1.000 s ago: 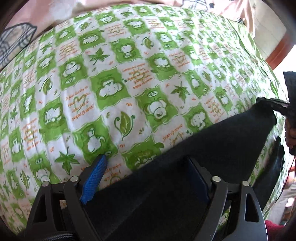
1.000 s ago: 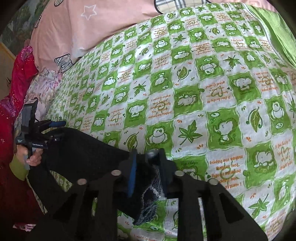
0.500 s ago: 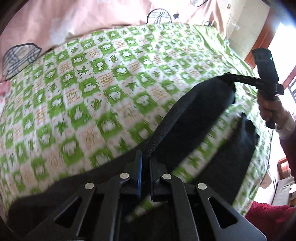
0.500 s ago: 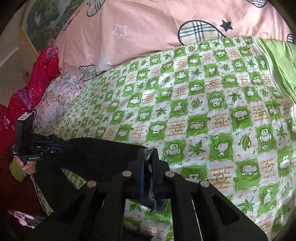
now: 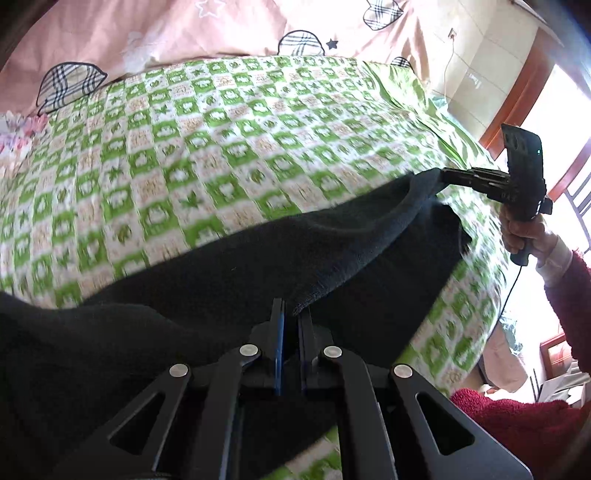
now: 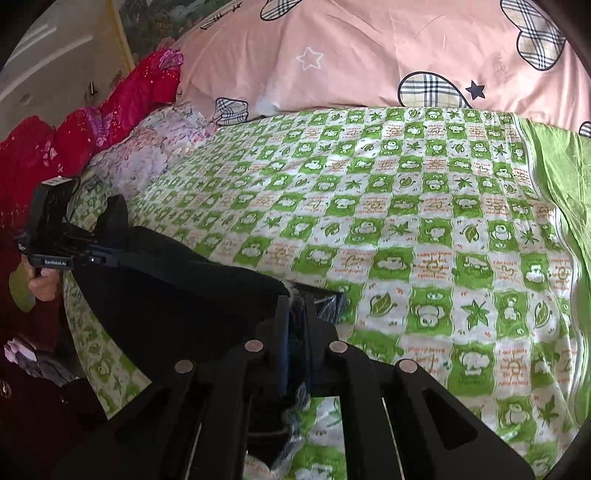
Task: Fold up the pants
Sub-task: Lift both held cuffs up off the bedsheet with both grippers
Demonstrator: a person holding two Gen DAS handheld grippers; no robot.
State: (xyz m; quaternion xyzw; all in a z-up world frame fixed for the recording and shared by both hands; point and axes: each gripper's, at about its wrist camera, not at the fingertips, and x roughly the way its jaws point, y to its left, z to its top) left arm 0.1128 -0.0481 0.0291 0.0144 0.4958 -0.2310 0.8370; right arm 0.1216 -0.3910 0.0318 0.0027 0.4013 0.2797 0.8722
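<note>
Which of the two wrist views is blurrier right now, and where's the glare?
Left wrist view: green checked bedspread smeared by motion blur, and the window at right is blown out white. Right wrist view: bedspread print sharp, light even, no glare.

Left wrist view: fisheye mounted behind the left gripper (image 5: 290,314), looking forward along its fingers and down across the bed from the near edge; the black pants (image 5: 229,273) fill the close foreground. Faces the green checked sheet (image 5: 221,140) and the pink pillows (image 5: 147,33) beyond. The right gripper (image 5: 448,174) appears at the right edge.

Right wrist view: fisheye behind the right gripper (image 6: 295,314), same forward-and-down aim, close over the pants (image 6: 177,295). The left gripper (image 6: 110,260) appears at the left edge.

Shared: sheet (image 6: 406,221), pillows (image 6: 369,55), pants, and each opposite gripper, seen from facing ends of the cloth.
</note>
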